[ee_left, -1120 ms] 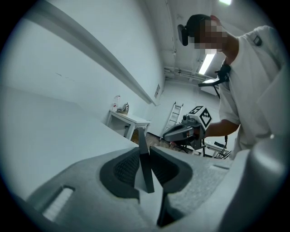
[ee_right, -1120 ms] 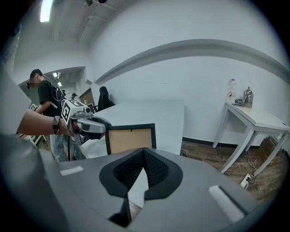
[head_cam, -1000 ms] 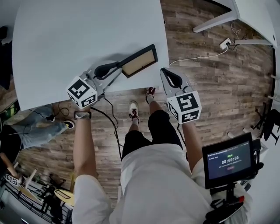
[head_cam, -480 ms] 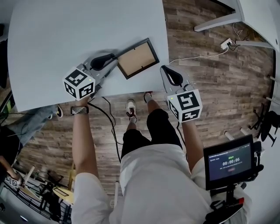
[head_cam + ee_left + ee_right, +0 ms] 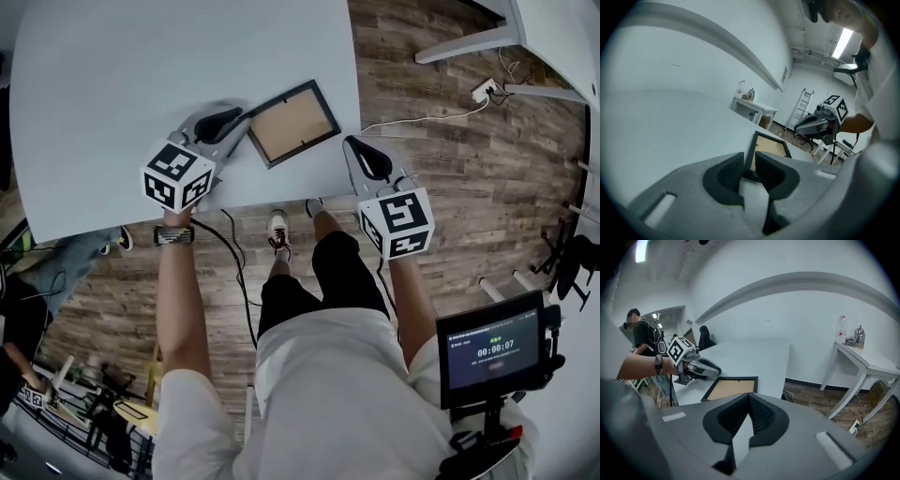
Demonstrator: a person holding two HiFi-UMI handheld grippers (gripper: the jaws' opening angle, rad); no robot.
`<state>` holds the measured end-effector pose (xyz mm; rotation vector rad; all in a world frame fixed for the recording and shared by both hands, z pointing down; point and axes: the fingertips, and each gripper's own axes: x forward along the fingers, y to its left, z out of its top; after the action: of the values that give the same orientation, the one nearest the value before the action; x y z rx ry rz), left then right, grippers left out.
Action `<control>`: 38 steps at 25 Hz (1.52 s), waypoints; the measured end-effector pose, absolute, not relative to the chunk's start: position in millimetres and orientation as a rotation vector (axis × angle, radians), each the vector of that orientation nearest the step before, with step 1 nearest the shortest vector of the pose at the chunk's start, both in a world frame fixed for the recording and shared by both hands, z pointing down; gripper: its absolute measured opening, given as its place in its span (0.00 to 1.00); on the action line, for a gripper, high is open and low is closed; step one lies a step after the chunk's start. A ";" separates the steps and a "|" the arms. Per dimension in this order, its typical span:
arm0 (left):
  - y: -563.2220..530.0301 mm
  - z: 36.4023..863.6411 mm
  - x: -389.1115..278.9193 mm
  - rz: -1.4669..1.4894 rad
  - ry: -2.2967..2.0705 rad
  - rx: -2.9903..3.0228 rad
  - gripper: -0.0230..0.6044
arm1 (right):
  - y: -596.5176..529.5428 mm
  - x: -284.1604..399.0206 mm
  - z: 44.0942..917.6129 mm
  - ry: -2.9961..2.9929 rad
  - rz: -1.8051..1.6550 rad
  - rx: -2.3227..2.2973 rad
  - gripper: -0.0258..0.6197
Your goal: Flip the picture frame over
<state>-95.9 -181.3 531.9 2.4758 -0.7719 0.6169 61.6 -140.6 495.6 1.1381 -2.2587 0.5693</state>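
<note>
The picture frame (image 5: 292, 124) lies flat near the front right corner of the white table (image 5: 141, 75), black rim round a brown backing that faces up. My left gripper (image 5: 239, 120) is at the frame's left corner. In the left gripper view that corner (image 5: 769, 146) sits between the jaws of the left gripper (image 5: 750, 165), which have just been closing and now press on the rim. My right gripper (image 5: 356, 148) hangs off the table's front edge, right of the frame, shut with nothing in it. From the right gripper (image 5: 749, 401) I see the frame (image 5: 731, 389) ahead.
The table's front edge and right corner run just below the frame. Wooden floor lies beyond, with a cable and socket (image 5: 483, 91). A small monitor (image 5: 492, 349) sits at my lower right. A side table (image 5: 862, 357) with a bottle stands to the right.
A second ago the frame stood tilted up in my left gripper. It now lies flat with the brown backing up, and the left gripper has come down with it. The right gripper has not moved.
</note>
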 end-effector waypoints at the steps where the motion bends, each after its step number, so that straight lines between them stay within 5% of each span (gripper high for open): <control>1: -181.8 531.8 -96.0 0.612 -0.774 2.475 0.16 | -140.6 61.5 496.0 -2.258 0.570 1.138 0.04; 8: -182.1 534.7 -97.2 0.639 -0.799 2.480 0.15 | -144.7 63.4 495.8 -2.256 0.562 1.152 0.04; 13: -192.8 528.3 -99.0 0.578 -0.875 2.483 0.04 | -156.2 60.5 491.3 -2.270 0.534 1.166 0.04; 38: -162.1 339.9 -116.6 0.374 -1.423 2.592 0.04 | -156.6 52.3 333.9 -2.392 0.277 1.367 0.04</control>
<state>-116.6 -162.1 339.9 2.5920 -1.4229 0.3736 52.3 -156.6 333.9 1.3675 -2.3925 0.2768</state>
